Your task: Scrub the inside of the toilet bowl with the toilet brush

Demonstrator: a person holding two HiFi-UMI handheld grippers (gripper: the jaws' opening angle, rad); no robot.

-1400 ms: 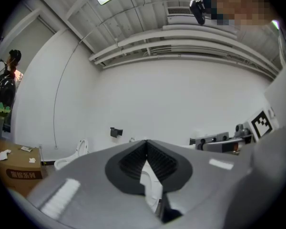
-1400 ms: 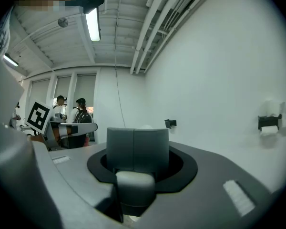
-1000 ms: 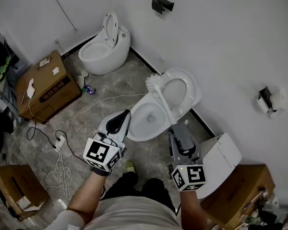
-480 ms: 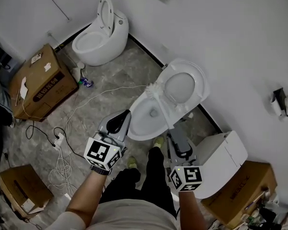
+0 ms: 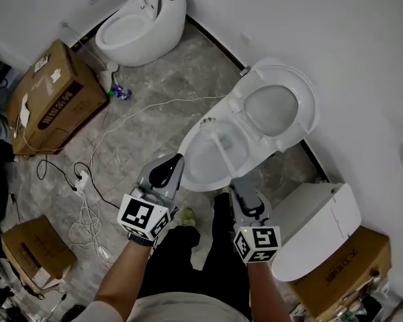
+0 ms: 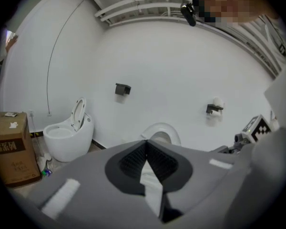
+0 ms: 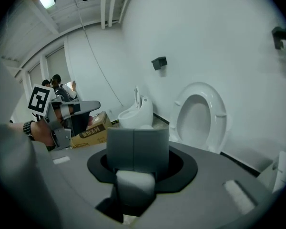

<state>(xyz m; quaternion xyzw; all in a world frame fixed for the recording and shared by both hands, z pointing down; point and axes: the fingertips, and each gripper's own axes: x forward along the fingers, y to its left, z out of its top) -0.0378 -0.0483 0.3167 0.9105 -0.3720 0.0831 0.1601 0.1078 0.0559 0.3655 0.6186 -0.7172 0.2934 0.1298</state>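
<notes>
while toilet brush [image 5: 220, 147] sits in toilet bowl [image 5: 188, 174], cables [image 5: 87, 227] cross marbled floor [image 5: 154, 92].

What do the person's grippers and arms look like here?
Both grippers are grey, with dark pads inside tapering jaws. The left gripper and right gripper each carry a white cube printed with black square markers. The forearms are bare below a light short-sleeved shirt, and a dark band sits on the left wrist.

No text reads clearly; the cardboard box [image 5: 50, 98] carries dark print (too blurred).
</notes>
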